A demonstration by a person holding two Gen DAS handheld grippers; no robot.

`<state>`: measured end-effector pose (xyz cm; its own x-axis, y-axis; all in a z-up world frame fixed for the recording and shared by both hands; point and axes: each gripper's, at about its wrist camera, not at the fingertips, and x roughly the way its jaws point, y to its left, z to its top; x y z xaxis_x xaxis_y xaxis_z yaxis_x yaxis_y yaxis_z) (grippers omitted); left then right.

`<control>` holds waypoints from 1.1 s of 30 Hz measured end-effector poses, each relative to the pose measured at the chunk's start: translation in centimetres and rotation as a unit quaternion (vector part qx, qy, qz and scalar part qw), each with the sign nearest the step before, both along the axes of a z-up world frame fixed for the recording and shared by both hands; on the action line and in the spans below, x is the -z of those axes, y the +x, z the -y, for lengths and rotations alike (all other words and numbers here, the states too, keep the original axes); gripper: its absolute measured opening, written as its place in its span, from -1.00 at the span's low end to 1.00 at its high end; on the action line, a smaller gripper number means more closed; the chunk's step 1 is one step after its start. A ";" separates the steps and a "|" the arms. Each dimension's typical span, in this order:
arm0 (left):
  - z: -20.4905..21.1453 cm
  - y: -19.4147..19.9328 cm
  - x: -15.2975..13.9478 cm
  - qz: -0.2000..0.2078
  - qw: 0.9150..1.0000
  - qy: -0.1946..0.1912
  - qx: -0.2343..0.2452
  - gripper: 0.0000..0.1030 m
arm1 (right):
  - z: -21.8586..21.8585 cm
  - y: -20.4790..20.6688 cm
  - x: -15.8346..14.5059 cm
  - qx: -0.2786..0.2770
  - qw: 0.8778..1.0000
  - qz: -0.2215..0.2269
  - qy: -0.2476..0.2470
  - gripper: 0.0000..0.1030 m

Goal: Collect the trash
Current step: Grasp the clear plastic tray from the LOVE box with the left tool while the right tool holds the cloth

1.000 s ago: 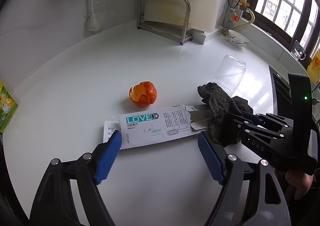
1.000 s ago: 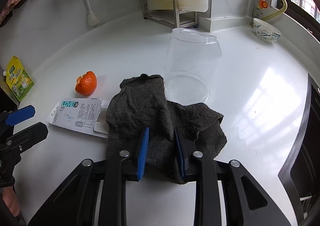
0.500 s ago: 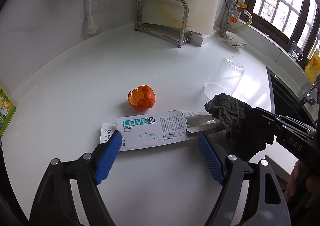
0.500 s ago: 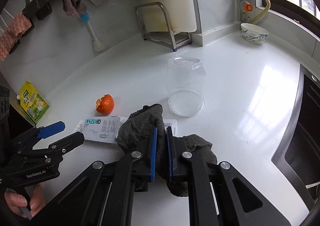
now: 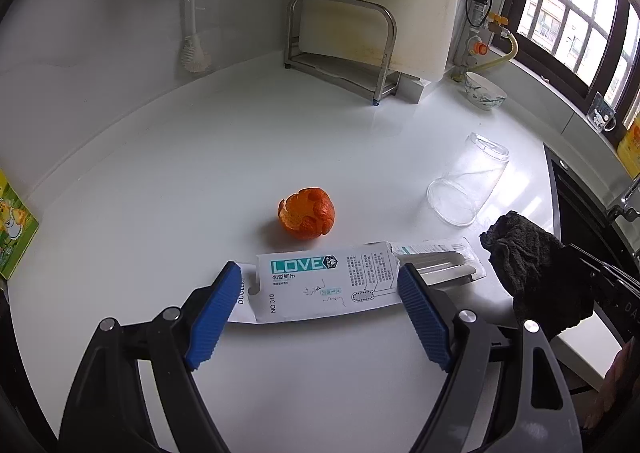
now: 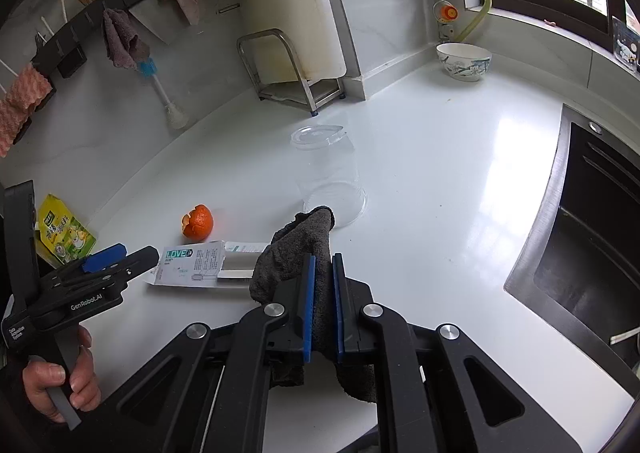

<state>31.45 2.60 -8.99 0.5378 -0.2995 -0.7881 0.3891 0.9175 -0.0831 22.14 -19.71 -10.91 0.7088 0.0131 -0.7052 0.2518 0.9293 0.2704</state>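
The right gripper [image 6: 321, 309] has clamped its jaws on the dark cloth [image 6: 298, 253] and lifted it off the bench [image 5: 160, 173], uncovering the toothbrush packet [image 5: 340, 281]. The left gripper [image 5: 320, 313] hovers over that packet, jaws wide and empty; orange peel [image 5: 306, 213] lies just beyond, both uncollected.

Two close, downward wrist views; shared counter [image 5: 320, 141]

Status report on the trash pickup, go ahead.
Right claw shut on grey cloth. Left claw open over toothbrush package. Orange peel waiting. Nothing blocking.
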 end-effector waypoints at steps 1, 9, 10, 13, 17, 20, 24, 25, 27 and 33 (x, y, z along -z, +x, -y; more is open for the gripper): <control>0.1 -0.1 0.1 0.000 1.000 0.002 0.003 0.53 | 0.1 -0.2 0.0 0.003 1.000 -0.001 0.002 -0.84; 1.7 -0.5 0.7 0.015 0.997 0.014 0.069 0.53 | 0.9 -2.3 0.4 0.023 1.000 -0.013 0.012 -0.84; 1.9 -0.5 0.7 0.018 0.996 0.018 0.088 0.53 | 1.0 -2.6 0.4 0.025 0.999 -0.013 0.015 -0.84; 2.5 -0.5 0.9 0.032 0.989 0.034 0.142 0.54 | 1.3 -3.4 0.3 0.032 0.999 -0.015 0.024 -0.84; 3.2 -0.9 1.1 0.056 0.974 0.047 0.213 0.54 | 1.4 -4.3 0.3 0.040 0.999 -0.017 0.033 -0.84; 3.9 -1.5 1.4 0.081 0.957 0.058 0.273 0.54 | 1.1 -4.8 0.2 0.044 0.998 -0.019 0.034 -0.84; 4.9 -2.1 1.6 0.100 0.932 0.057 0.344 0.54 | 0.8 -5.7 0.0 0.053 0.998 -0.020 0.035 -0.84; 5.1 -2.2 1.7 0.101 0.925 0.057 0.361 0.54 | 0.8 -5.9 0.0 0.056 0.998 -0.020 0.036 -0.84; 5.6 -2.3 2.1 0.106 0.913 0.063 0.389 0.54 | 0.9 -6.4 -0.1 0.064 0.997 -0.020 0.039 -0.84; 6.8 -0.9 3.7 0.088 0.892 0.080 0.435 0.53 | 1.0 -7.7 -0.2 0.083 0.995 -0.021 0.044 -0.84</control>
<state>30.59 -4.16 -12.73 0.2767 -0.5553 -0.7843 0.9541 0.2560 0.1554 14.43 -20.69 -10.70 0.6763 -0.0379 -0.7356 0.4125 0.8469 0.3357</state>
